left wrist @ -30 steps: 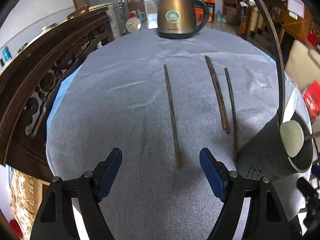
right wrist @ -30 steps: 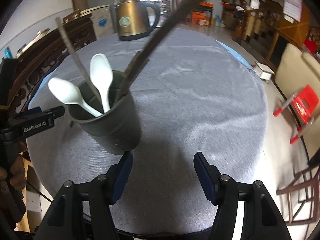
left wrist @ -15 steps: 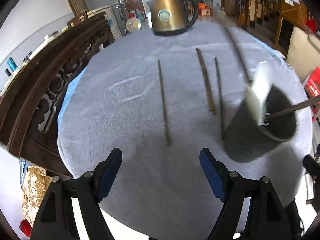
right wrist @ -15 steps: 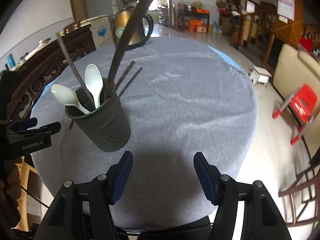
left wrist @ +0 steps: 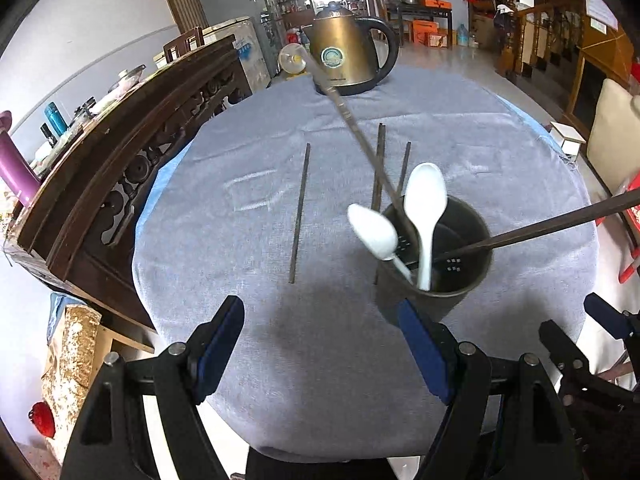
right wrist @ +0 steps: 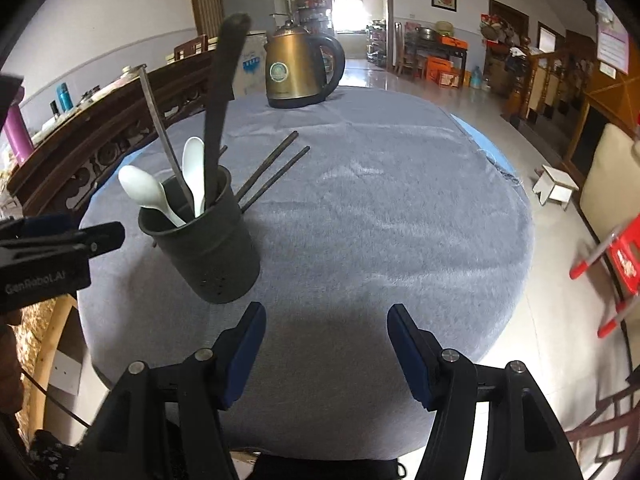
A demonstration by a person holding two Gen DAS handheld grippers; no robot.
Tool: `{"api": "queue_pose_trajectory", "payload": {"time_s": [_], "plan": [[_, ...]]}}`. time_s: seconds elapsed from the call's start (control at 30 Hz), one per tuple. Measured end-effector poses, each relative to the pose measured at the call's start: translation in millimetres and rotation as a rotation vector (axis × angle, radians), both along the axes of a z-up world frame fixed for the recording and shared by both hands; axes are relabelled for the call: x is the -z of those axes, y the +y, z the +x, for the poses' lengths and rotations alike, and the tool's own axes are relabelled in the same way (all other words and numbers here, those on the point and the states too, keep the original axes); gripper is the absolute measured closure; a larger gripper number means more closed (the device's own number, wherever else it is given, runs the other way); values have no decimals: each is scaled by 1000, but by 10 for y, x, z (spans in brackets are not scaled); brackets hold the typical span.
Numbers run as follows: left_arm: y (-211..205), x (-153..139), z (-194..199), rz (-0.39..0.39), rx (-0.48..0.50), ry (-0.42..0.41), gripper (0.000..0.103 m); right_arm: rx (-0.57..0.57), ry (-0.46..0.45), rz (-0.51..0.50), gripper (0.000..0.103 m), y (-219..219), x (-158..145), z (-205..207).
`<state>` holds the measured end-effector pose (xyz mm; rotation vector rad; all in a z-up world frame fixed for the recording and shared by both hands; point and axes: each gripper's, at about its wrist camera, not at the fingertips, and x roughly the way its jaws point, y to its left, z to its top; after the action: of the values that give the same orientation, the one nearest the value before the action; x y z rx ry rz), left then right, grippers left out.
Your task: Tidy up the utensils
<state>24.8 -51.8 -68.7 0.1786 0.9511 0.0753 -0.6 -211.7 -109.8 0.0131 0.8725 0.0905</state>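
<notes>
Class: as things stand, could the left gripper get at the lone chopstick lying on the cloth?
Probably yes: the left gripper is open and empty, and only bare cloth lies between it and the lone chopstick.

left gripper jaws apart – empty, right gripper likewise

The holder hides its lower front behind the left gripper's right finger. One chopstick leaning out of it runs off the right edge, tip unseen. Behind the holder, the lower ends of two chopsticks lying on the cloth vanish. From the right wrist, the left gripper is cut by the left edge, and the near chopstick is blurred.
</notes>
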Motion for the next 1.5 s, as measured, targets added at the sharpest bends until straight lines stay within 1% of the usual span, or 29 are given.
{"api": "queue_pose_trajectory", "payload": {"time_s": [0.1, 0.37, 0.5, 0.6, 0.77, 0.93, 1.17, 1.3, 1.4, 1.5], "plan": [[-85, -50, -44, 30, -18, -15, 23, -38, -2, 6, 36, -10, -5, 18], [-125, -36, -204, 46, -91, -10, 23, -150, 6, -16, 36, 70, 90, 23], [-68, -55, -341, 67, -130, -11, 23, -171, 12, 9, 36, 104, 124, 44], [-22, -96, -457, 84, -134, -32, 23, -174, 6, 10, 36, 148, 111, 31], [17, -209, -640, 103, -98, -87, 23, -175, -17, 11, 36, 254, 43, -52], [13, -353, -731, 69, -17, -145, 23, -136, -49, -28, 36, 334, -86, -221], [90, -537, -875, 15, 76, -220, 23, -35, -115, -112, 36, 372, -375, -468], [146, -590, -999, -5, 123, -245, 23, -17, -140, -155, 36, 482, -513, -586], [192, -607, -1066, -4, 135, -249, 23, -23, -159, -190, 36, 610, -615, -658], [322, -632, -1122, -19, 120, -269, 22, -42, -168, -194, 35, 706, -701, -694]]}}
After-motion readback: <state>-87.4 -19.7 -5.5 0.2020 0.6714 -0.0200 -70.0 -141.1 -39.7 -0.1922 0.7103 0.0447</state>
